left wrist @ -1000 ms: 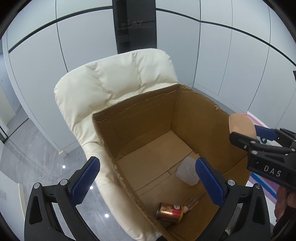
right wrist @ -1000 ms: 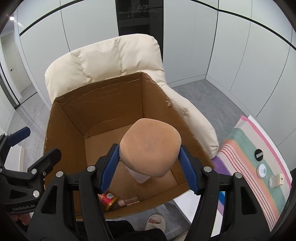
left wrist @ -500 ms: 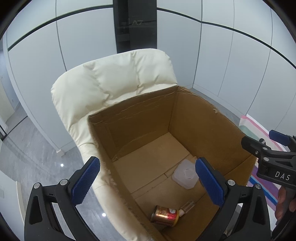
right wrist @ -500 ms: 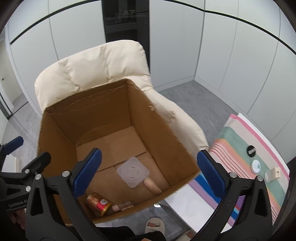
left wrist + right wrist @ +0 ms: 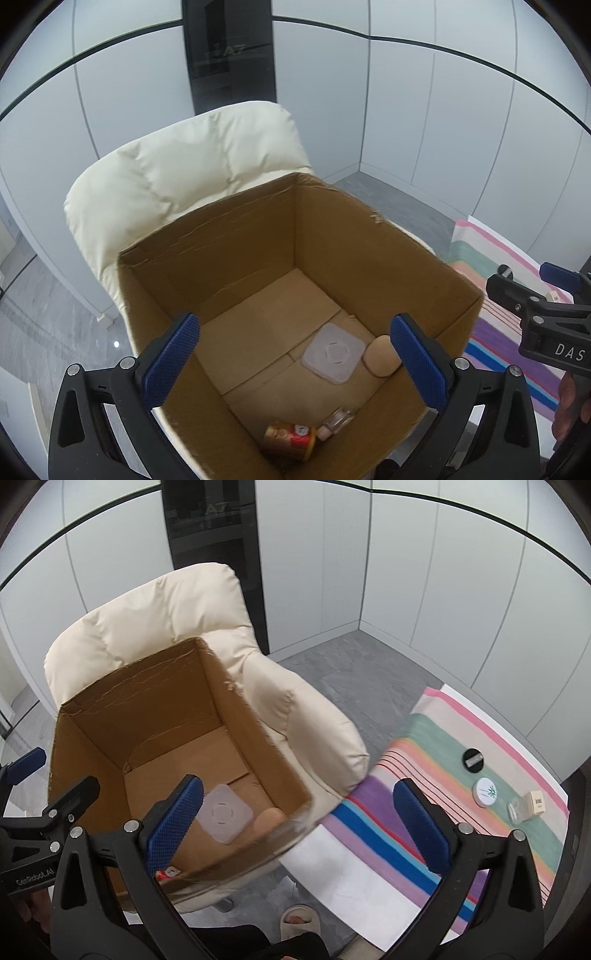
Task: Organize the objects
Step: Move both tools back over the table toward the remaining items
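Both pairs of blue fingers stood wide apart with nothing between them: the right gripper [image 5: 298,823] hung over the near right corner of the cardboard box [image 5: 369,236], and the left gripper [image 5: 295,360] hung over the box's near left side.

Inside the box, four things lay on the floor. The tan rounded sponge [image 5: 382,356] rested at about four o'clock, touching or just beside the translucent square lid [image 5: 334,352]. A red and gold can [image 5: 290,441] lay on its side at six o'clock, with a small clear bottle [image 5: 338,421] just beside it.

Outward from there, the box sat on the seat of a cream padded chair [image 5: 147,627]. At three o'clock in the right wrist view, a striped cloth [image 5: 424,775] carried what was left: a black round disc [image 5: 473,759], a white round tin [image 5: 488,792], and a small cream box [image 5: 535,804] beside a clear item too small to identify. By that count roughly half the sorting looked done.

Both grippers pointed steeply downward and forward. The right one was aimed partly past the box edge toward the cloth, so the next pick there seemed likely. A person's sandalled foot [image 5: 297,921] showed at six o'clock below it.
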{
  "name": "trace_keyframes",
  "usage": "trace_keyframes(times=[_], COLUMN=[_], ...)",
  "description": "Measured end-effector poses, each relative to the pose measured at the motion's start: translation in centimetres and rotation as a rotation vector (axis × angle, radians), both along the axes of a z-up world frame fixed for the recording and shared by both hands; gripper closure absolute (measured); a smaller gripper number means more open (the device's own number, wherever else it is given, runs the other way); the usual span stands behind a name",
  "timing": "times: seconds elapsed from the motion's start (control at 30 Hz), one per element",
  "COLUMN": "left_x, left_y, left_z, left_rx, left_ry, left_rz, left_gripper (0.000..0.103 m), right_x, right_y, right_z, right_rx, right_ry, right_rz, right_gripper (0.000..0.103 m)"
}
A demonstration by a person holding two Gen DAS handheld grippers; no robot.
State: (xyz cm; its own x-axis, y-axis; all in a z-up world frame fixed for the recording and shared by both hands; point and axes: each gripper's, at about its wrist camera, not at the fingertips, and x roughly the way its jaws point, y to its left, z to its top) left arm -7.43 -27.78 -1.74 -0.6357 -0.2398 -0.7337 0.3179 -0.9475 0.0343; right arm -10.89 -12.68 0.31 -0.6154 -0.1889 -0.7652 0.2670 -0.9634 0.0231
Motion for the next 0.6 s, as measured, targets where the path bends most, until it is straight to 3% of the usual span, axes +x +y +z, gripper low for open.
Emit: trace_keyframes(times=[0.6], left_x=[-3.9], left_y=[7.8], left_z=[0.1], left_rx=[0.012], left_ry=[0.005], left_rz=[-0.143], left_gripper=[0.000], right_x=[0.2], right_y=[8.9], right_z=[0.1], right_rx=[0.011], right_ry=[0.008], right_rz=[-0.141], right_gripper=[0.000])
